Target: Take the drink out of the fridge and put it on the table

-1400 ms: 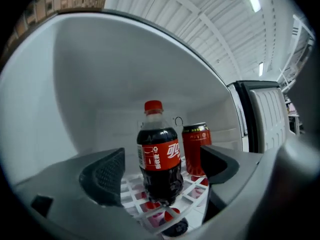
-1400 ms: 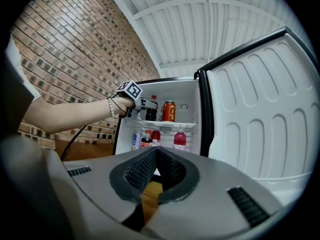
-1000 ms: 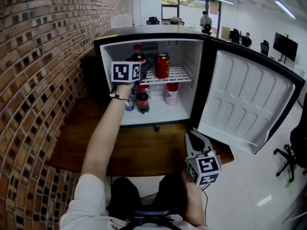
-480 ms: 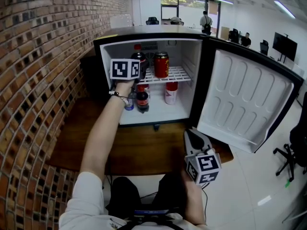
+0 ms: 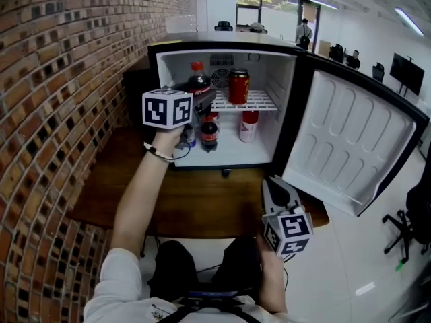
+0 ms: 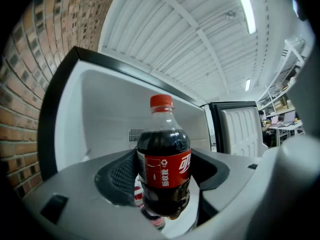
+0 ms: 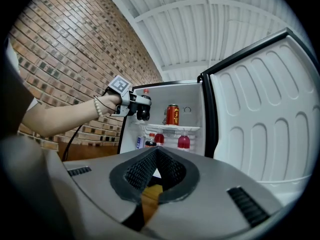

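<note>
Found the left gripper (image 5: 202, 101) clamped across the labelled belly of the cola bottle (image 6: 164, 169), pads pressed on both flanks. Logged the jaws as having just closed onto it. Recorded the bottle upright, long axis vertical, red cap at 12 o'clock in the left gripper view, base clear of any support. Placed it at the mouth of the fridge (image 5: 279, 79), in the left part of the open front, about level with the wire shelf (image 5: 259, 103) and at 9 o'clock from the red can (image 5: 238, 86) standing there. Noted further bottles on the fridge floor below.

Found the right gripper (image 7: 156, 154) with jaws brought together on nothing, held over the near edge of the table (image 5: 202, 207), at roughly 5 o'clock from the bottle in the head view and well apart from it. Noted the door (image 5: 350, 147) swung wide toward 3 o'clock, out of the path.

Judged the deciding relation thus: bare tabletop at 6 o'clock from the held bottle, in front of the fridge. Judged the left hand nearer, being the only one in contact. Judged removal nearly complete, placing not yet done. Advised keeping the axis upright through the draw toward 6 o'clock and landing the base flat before release. Flagged risk of tipping.
</note>
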A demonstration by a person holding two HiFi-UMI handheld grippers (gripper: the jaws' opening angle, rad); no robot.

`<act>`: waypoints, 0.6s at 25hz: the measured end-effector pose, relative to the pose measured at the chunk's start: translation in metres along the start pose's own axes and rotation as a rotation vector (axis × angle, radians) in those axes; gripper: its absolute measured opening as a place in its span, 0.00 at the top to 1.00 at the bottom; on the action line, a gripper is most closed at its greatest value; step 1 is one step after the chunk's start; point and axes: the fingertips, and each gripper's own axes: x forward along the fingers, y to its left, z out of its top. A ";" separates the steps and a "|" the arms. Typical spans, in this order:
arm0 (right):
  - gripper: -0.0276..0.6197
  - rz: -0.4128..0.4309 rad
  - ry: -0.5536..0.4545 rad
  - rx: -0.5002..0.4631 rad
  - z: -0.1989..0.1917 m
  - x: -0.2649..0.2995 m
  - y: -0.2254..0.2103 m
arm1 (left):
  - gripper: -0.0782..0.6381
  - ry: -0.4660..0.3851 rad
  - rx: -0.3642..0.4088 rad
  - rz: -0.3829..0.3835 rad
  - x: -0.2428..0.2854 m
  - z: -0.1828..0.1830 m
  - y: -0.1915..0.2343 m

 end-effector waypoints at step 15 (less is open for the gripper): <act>0.93 0.038 0.005 -0.020 0.002 0.006 0.018 | 0.46 0.063 -0.067 -0.020 -0.094 -0.114 -0.017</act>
